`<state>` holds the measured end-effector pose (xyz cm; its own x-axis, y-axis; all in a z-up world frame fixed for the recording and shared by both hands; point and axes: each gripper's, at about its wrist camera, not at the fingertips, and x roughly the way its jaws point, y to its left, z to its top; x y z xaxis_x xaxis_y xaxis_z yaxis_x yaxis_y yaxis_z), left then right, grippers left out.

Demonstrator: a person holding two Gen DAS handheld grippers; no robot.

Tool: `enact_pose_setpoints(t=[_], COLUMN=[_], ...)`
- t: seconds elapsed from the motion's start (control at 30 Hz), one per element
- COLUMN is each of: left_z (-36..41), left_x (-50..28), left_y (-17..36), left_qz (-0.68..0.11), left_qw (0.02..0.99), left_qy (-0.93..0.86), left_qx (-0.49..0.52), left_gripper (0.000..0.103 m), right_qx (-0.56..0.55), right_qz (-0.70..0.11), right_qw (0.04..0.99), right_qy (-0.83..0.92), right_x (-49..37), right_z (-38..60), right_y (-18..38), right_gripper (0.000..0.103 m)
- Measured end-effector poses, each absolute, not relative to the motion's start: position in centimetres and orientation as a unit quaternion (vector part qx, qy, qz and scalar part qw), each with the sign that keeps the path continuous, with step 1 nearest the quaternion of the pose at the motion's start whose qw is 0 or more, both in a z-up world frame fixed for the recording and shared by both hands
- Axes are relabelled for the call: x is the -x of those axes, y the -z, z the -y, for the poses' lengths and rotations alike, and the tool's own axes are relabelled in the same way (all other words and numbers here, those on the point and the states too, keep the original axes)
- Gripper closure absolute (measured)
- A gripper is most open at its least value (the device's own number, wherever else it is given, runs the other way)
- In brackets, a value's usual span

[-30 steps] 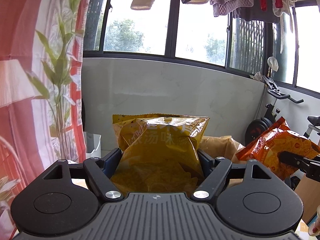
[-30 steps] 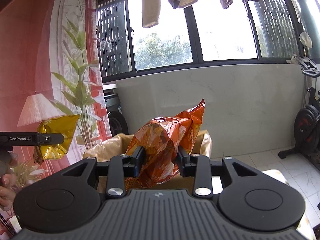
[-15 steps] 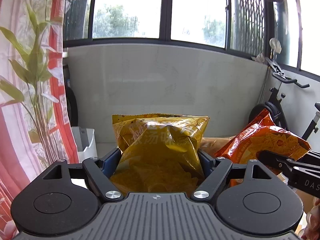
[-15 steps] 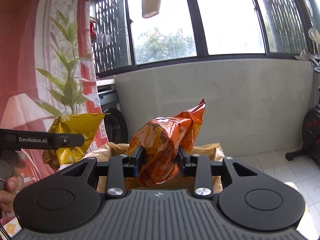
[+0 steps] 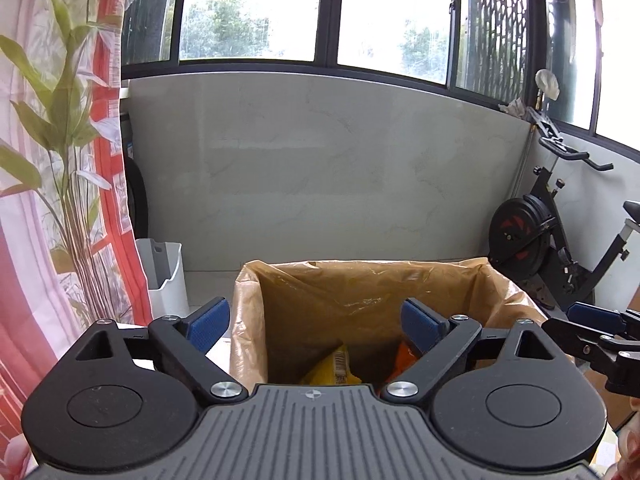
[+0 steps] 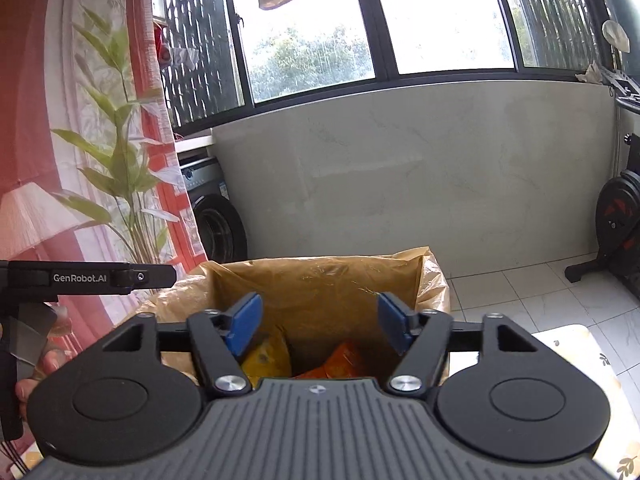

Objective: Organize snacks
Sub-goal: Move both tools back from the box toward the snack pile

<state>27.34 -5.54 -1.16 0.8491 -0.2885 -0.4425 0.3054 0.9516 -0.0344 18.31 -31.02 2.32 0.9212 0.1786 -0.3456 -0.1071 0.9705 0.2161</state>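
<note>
Barcoded yellow packet — left view only

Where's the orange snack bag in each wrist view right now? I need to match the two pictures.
Left wrist: orange snack bag low in the lined bin, beside the right blue pad, right of the yellow bag.
Right wrist: orange snack bag bottom centre, right of the yellow bag.
Shared landmark: the bin's brown liner.
</note>
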Motion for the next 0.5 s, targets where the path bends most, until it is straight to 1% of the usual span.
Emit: enact_pose_setpoints(t=[0.03, 0.07, 0.13, 0.23, 0.3, 0.37, 0.5], left_z=[5.1, 4.6, 3.1, 0.7, -1.1, -2.6, -5.1], left_x=[-26.4, -25.6, -23.9, -21.6, -20.0, -18.6, -15.9], left_y=[0.9, 0.6, 0.3, 0.1, 0.4, 1.0, 2.8], left_qz=[-0.223, -0.218, -0.208, -0.200, -0.196, -0.194, -0.195], left_qw=[0.962, 0.964, 0.968, 0.971, 0.973, 0.975, 0.977], left_qy=[0.153, 0.150, 0.141, 0.132, 0.123, 0.111, 0.083], left_qx=[-0.021, -0.023, -0.024, -0.019, -0.017, -0.019, -0.022], left_gripper=[0.009, 0.009, 0.009, 0.009, 0.009, 0.009, 0.009], right_qx=[-0.099, -0.101, -0.099, -0.086, -0.075, -0.067, -0.081], right_qz=[-0.179, -0.175, -0.161, -0.140, -0.134, -0.145, -0.157], right_qw=[0.976, 0.976, 0.978, 0.983, 0.985, 0.984, 0.982], right_qy=[-0.077, -0.080, -0.083, -0.078, -0.078, -0.078, -0.073], right_x=[-17.7, -17.1, -15.6, -13.4, -12.0, -11.1, -8.9], right_z=[31.1, 31.2, 31.3, 31.3, 31.2, 31.1, 31.8], right_y=[-2.4, -2.4, -2.4, -2.0, -1.5, -0.8, 0.9], right_gripper=[0.020, 0.017, 0.009, 0.000, 0.000, 0.000, 0.000])
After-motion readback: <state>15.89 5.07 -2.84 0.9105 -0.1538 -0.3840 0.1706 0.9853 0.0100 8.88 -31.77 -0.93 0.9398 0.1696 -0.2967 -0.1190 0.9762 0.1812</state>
